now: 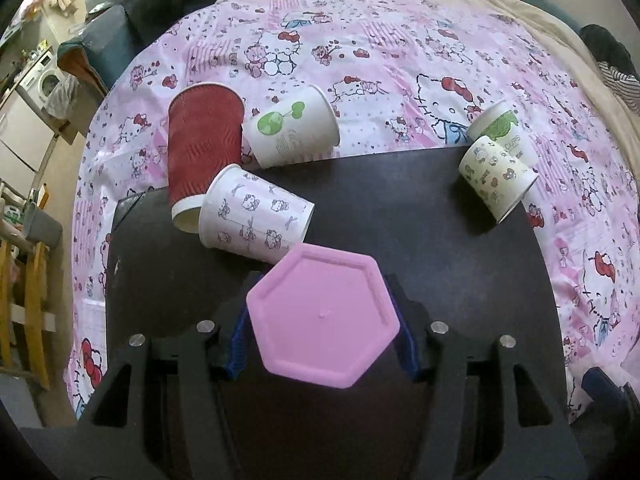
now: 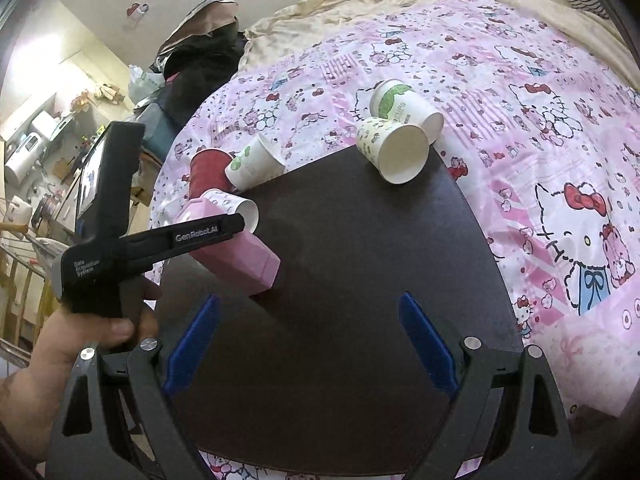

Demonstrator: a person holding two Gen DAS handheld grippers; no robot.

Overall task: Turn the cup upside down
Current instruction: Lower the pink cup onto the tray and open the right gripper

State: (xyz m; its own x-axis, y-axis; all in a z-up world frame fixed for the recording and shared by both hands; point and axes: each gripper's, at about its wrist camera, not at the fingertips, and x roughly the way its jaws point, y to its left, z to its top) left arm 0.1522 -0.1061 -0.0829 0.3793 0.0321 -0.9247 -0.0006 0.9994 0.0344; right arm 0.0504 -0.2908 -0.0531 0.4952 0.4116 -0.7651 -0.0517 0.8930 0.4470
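My left gripper [image 1: 320, 336] is shut on a pink hexagonal cup [image 1: 322, 314], whose flat base faces the left wrist camera. In the right wrist view the left gripper [image 2: 224, 226] holds the pink cup [image 2: 244, 262] tilted, its lower edge at or just above the dark board [image 2: 340, 280]. My right gripper [image 2: 310, 344] is open and empty, over the board's near part, to the right of the pink cup.
Several paper cups lie on their sides: a red cup [image 1: 202, 152], a Hello Kitty cup [image 1: 256, 216] and a green-logo cup [image 1: 292, 128] at the board's far left, two more [image 2: 394, 148] at its far right. A pink patterned sheet [image 2: 540, 160] surrounds the board.
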